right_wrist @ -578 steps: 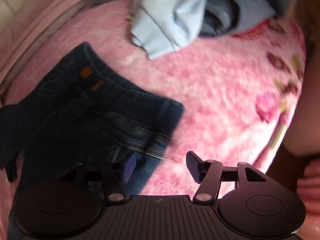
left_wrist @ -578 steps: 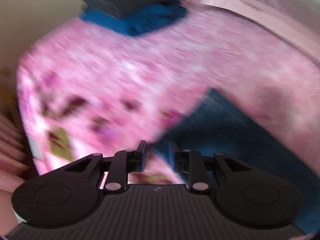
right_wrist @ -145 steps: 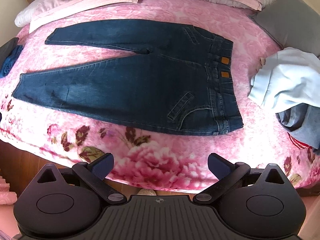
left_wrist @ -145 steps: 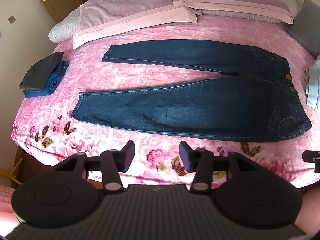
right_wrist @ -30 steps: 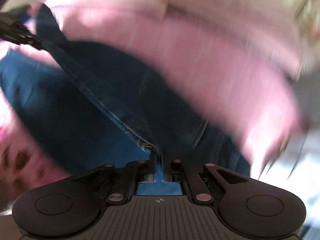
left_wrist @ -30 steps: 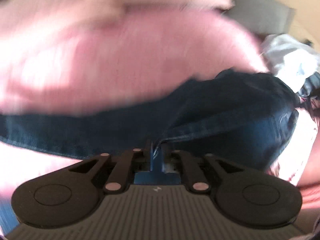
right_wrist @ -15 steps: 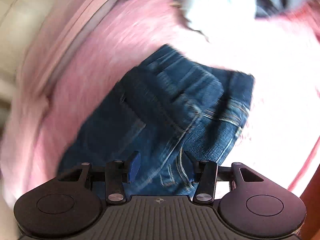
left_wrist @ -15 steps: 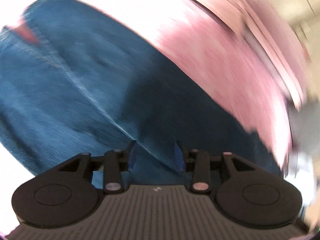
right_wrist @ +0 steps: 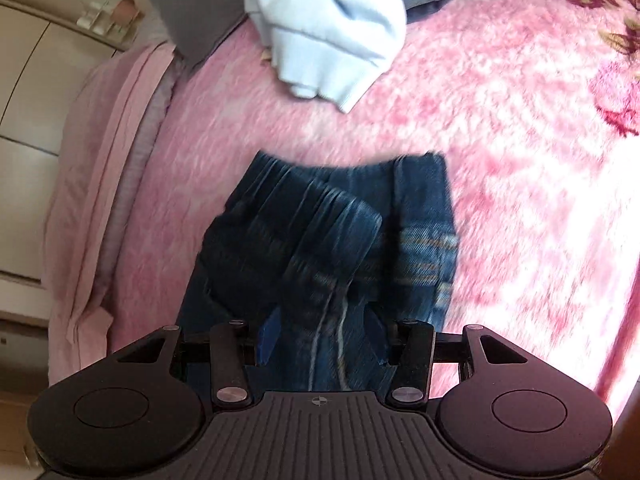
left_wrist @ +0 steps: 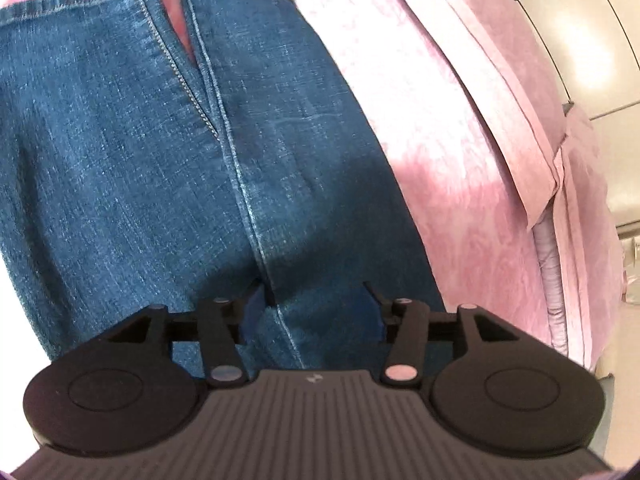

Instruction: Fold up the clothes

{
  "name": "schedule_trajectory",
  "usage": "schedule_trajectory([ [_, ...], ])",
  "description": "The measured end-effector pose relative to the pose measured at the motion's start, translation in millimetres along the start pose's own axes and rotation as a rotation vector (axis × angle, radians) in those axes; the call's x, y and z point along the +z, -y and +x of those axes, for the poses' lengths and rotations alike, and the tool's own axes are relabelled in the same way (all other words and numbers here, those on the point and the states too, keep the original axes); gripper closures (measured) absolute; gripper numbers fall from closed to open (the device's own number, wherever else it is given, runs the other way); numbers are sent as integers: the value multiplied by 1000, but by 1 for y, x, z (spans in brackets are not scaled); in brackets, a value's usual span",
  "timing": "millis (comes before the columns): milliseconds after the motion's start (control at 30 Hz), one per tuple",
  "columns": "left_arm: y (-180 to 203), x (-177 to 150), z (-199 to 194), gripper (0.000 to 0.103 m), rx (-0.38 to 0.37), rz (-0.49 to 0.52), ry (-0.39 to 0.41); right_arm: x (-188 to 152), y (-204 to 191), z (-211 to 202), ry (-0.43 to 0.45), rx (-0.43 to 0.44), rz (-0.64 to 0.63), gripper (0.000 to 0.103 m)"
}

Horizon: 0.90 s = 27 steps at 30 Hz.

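The jeans [left_wrist: 168, 152] are lying on the pink bedspread [left_wrist: 448, 128], one leg now folded lengthwise over the other, and the person is letting go of that first fold; to do it well, both tools should be lifting straight off the denim so the legs stay aligned, and the two hems at the top of the left wrist view, which are sitting slightly apart with a sliver of pink between them, want nudging together before the next fold. In the right wrist view the waistband end [right_wrist: 344, 232] is looking bunched and rumpled, though blur is making that hard to judge, so it probably needs smoothing flat. The left gripper [left_wrist: 314, 312] is standing partly open over the leg seam, its jaws having just been opening, with denim below them but nothing pinched. The right gripper [right_wrist: 324, 340] is likewise partly open after releasing, hovering over the waistband with cloth between the jaws but unclamped. Compared with a second ago, both tools were shut on a denim edge carried in mid-air; several seconds back the jeans were spread flat, legs apart. A pale blue garment [right_wrist: 328, 28] is waiting beyond.
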State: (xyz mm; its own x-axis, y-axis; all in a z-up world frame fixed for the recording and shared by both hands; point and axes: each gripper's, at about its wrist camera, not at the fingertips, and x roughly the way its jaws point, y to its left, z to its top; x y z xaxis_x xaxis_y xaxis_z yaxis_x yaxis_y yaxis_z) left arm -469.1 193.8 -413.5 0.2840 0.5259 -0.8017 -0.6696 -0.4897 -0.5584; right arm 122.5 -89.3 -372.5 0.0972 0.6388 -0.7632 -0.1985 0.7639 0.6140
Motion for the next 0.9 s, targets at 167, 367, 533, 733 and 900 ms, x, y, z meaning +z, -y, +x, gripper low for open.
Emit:
schedule_trajectory([
  [167,5,3,7,57,-4,45,6,18,9,5,10,35,-18,53],
  [367,12,13,18,100,-1,139,22,26,-2,10,-6,-31,-148,71],
  [533,34,1,-35,101,-96,333,136,40,-32,-13,40,23,-332,86],
  [733,9,-39,-47,100,58,462,58,42,-13,-19,9,-37,-336,86],
  [900,7,-49,-47,100,85,450,78,35,2,-13,-4,-65,-327,86],
])
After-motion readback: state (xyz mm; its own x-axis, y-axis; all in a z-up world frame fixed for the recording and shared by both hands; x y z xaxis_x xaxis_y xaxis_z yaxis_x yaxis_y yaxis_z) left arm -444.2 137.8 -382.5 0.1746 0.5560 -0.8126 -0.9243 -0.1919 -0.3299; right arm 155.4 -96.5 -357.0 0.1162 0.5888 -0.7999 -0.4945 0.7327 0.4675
